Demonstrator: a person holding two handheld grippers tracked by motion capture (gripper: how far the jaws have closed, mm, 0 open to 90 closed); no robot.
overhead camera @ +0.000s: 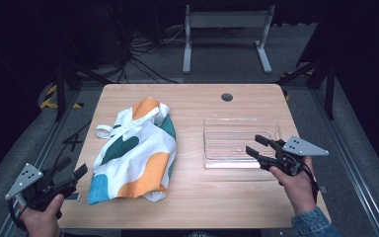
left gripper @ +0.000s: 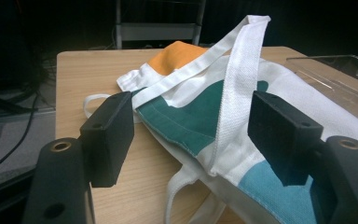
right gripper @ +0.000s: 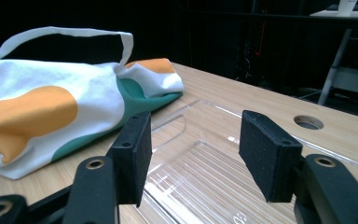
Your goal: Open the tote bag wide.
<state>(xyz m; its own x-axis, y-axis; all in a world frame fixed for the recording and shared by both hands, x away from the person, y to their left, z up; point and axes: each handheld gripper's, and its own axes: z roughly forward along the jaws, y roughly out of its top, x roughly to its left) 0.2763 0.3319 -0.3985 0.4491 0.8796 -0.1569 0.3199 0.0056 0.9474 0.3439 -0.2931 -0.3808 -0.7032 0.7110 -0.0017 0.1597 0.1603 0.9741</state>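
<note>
Both grippers, left (overhead camera: 71,177) and right (overhead camera: 259,147), spread empty beside bag (overhead camera: 133,153) and tray (overhead camera: 229,143) edges.

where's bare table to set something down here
Free: the front strip of the table below the bag and tray, the gap between them, and the far edge near the hole. Crowded: left half under the bag, right around the tray.

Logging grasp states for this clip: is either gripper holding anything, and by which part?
Nothing is held. The left gripper stands open short of the white cloth tote bag with orange, green and blue patches; the right gripper is open above the clear plastic tray.
</note>
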